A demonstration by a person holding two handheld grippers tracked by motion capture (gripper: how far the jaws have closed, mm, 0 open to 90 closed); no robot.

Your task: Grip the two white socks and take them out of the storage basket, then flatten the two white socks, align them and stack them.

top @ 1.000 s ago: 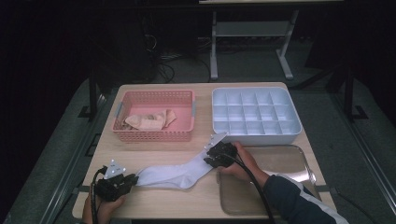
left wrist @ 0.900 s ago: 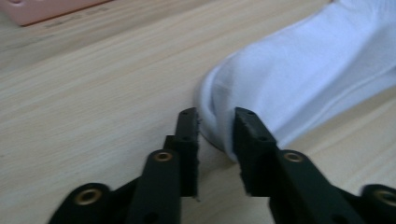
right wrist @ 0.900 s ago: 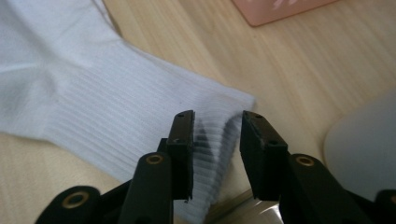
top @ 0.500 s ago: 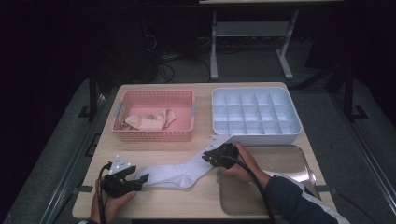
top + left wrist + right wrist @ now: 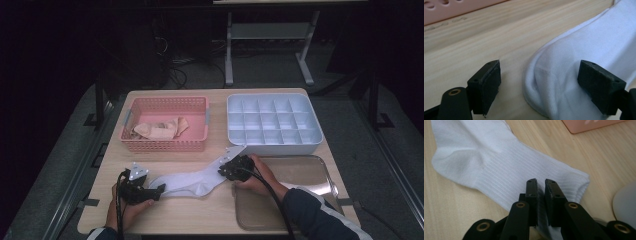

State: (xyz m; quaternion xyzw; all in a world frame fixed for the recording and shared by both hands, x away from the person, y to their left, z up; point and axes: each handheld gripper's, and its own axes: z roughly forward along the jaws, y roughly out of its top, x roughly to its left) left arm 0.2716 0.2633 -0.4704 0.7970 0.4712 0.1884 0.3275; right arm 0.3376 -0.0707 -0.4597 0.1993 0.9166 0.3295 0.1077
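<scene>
A white sock [image 5: 190,182] lies flat on the wooden table [image 5: 220,215], toe at the left and ribbed cuff at the right. My left gripper [image 5: 157,190] rests at the toe end. Its jaws have just been opening and stand wide apart [image 5: 539,75], with the sock's toe [image 5: 574,50] lying between them and no pad pressing on it. My right gripper [image 5: 225,170] is at the cuff end. Its jaws [image 5: 541,182] have closed to a thin gap and pinch the ribbed fabric of the sock [image 5: 486,165].
A pink basket [image 5: 165,145] holding beige cloth [image 5: 157,130] stands at the back left. A white compartment box [image 5: 272,142] stands at the back right. A metal tray [image 5: 305,172] lies at the front right, under my right forearm.
My left gripper has slid right toward the sock's toe and its jaws have spread wide. The right gripper has stayed at the cuff, and the sock has not shifted.
</scene>
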